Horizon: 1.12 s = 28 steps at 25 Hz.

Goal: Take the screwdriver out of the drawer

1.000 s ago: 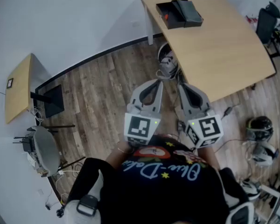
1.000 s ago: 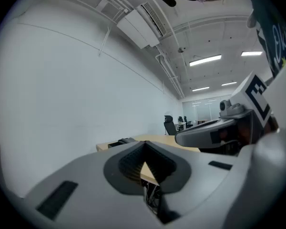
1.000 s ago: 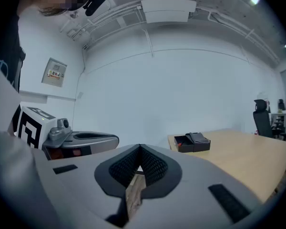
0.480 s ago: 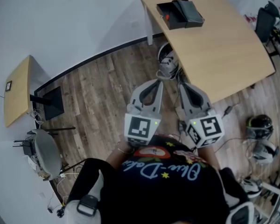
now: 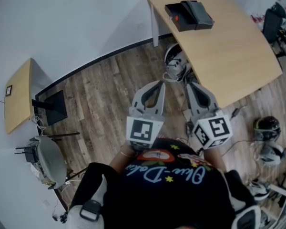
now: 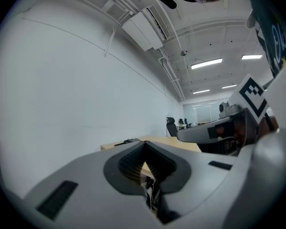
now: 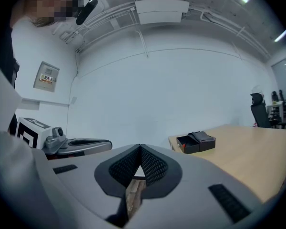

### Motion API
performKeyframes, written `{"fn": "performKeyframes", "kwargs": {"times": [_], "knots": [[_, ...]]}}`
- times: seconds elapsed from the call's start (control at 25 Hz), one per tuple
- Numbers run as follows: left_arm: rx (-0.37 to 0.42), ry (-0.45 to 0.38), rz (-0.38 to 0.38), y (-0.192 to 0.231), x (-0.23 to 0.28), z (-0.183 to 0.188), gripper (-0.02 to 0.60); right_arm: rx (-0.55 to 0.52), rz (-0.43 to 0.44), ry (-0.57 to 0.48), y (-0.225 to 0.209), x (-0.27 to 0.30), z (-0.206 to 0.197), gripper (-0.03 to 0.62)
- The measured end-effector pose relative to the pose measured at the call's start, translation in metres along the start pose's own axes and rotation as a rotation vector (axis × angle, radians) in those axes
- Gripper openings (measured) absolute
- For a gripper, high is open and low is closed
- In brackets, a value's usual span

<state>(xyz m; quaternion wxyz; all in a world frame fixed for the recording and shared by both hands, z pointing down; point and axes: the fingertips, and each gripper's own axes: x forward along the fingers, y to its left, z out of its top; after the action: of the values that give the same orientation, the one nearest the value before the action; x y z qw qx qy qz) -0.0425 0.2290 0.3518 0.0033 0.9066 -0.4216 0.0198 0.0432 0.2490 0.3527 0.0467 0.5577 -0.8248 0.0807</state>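
A small black drawer box [image 5: 189,14] stands at the far corner of the light wooden table [image 5: 229,46]; its drawer is pulled open and something red [image 5: 174,18] shows inside. The right gripper view shows the same box [image 7: 196,142] far ahead. My left gripper [image 5: 160,82] and right gripper [image 5: 189,84] are side by side over the wooden floor, short of the table, and point toward it. In the left gripper view the left gripper [image 6: 144,144] has its jaws together and empty. The right gripper [image 7: 140,147] is shut too, with nothing held.
A white helmet-like device [image 5: 175,63] with cables lies under the table's near edge. A small wooden side table [image 5: 16,97], a black panel [image 5: 55,105] and a round grey stool [image 5: 48,156] stand at the left. Another helmet [image 5: 267,128] and an office chair [image 5: 272,23] are at the right.
Both grippers and the view have drifted a little toward the table. The jaws of both stay together.
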Motion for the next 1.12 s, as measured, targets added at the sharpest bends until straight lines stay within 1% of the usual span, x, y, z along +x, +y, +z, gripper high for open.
{"fn": "performKeyframes", "kwargs": {"times": [0.12, 0.32, 0.52, 0.76, 0.96, 1.12], "knots": [[-0.013, 0.005, 0.006, 0.010, -0.005, -0.005, 0.000, -0.011, 0.003, -0.004, 0.007, 0.005, 0.001, 0.000], [-0.029, 0.008, 0.024, 0.024, -0.011, -0.010, 0.000, 0.006, -0.001, 0.013, 0.010, 0.008, -0.005, 0.000], [-0.035, 0.020, 0.061, 0.038, -0.012, -0.015, 0.000, 0.025, -0.002, 0.023, 0.002, 0.020, -0.007, 0.000], [-0.017, 0.039, 0.122, 0.070, -0.009, -0.023, 0.000, 0.032, 0.040, 0.013, 0.002, 0.055, -0.007, 0.000], [0.005, 0.033, 0.157, 0.104, 0.008, -0.018, 0.000, 0.038, 0.067, -0.001, -0.002, 0.094, 0.003, 0.000], [0.014, 0.034, 0.146, 0.121, 0.037, -0.016, 0.000, 0.042, 0.064, -0.006, -0.018, 0.122, 0.008, 0.000]]}}
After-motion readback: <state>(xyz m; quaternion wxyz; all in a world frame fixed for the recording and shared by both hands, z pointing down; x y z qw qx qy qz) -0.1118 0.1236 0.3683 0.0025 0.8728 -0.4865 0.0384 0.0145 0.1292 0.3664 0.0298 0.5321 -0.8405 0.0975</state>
